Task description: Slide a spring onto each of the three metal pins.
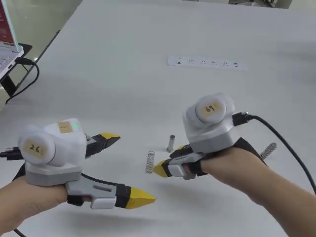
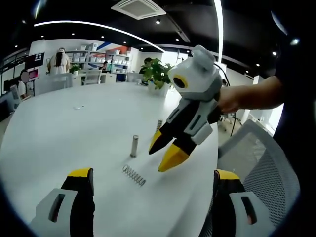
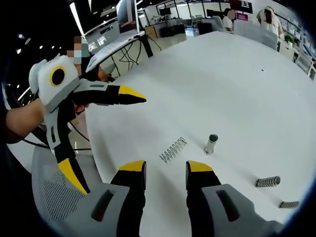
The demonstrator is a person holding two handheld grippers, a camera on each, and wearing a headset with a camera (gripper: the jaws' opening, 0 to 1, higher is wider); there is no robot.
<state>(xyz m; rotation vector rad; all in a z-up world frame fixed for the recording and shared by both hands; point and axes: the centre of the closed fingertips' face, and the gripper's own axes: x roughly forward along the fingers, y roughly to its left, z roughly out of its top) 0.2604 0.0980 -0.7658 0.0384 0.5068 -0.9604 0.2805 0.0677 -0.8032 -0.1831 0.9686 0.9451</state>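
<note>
Right gripper view: with the right tongs (image 3: 166,171) and left tongs (image 1: 136,168) both held open and empty, the spring (image 3: 173,149) lying flat on the table (image 3: 237,74) near the upright pin (image 3: 211,143) could be squeezed off-centre and flicked away, or the pin knocked over.

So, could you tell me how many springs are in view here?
3. The first spring lies just ahead of the right gripper, beside the upright pin. The second spring and third spring lie apart, right of the pin in the right gripper view. Others may be hidden.
</note>
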